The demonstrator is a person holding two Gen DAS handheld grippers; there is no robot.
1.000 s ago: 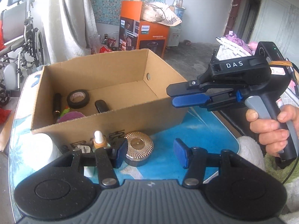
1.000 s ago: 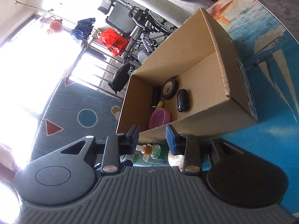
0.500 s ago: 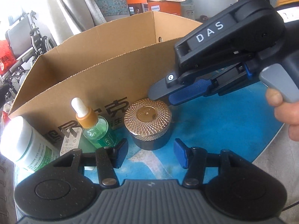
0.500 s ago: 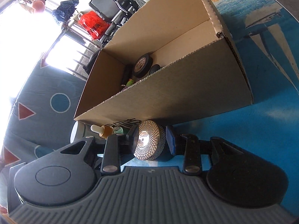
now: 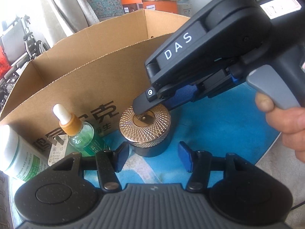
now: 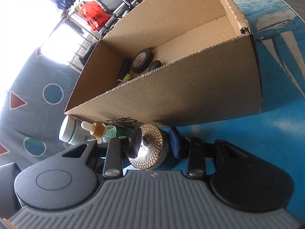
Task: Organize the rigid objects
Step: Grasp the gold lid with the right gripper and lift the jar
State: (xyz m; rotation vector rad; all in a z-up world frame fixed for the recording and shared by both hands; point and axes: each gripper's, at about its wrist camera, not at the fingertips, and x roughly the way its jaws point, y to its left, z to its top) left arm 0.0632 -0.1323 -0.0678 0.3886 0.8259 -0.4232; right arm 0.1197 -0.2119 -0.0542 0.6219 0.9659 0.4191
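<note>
Pick-up step: the right gripper [image 6: 155,143] straddles the gold-lidded jar [image 5: 145,127] just before the cardboard box [image 5: 99,80], grip unconfirmed; left gripper [image 5: 152,156] gapes near; next, lift into box.

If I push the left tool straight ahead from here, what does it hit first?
Most likely the gold-lidded jar, which sits just ahead, centred between the open fingers of the left tool. The right tool already straddles that jar. The cardboard box wall stands behind it.

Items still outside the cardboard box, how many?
3, along the brown cardboard box front wall: white tub with green label, green glass dropper bottle, gold-lidded round jar between the right tool fingers. Others may be hidden.
</note>
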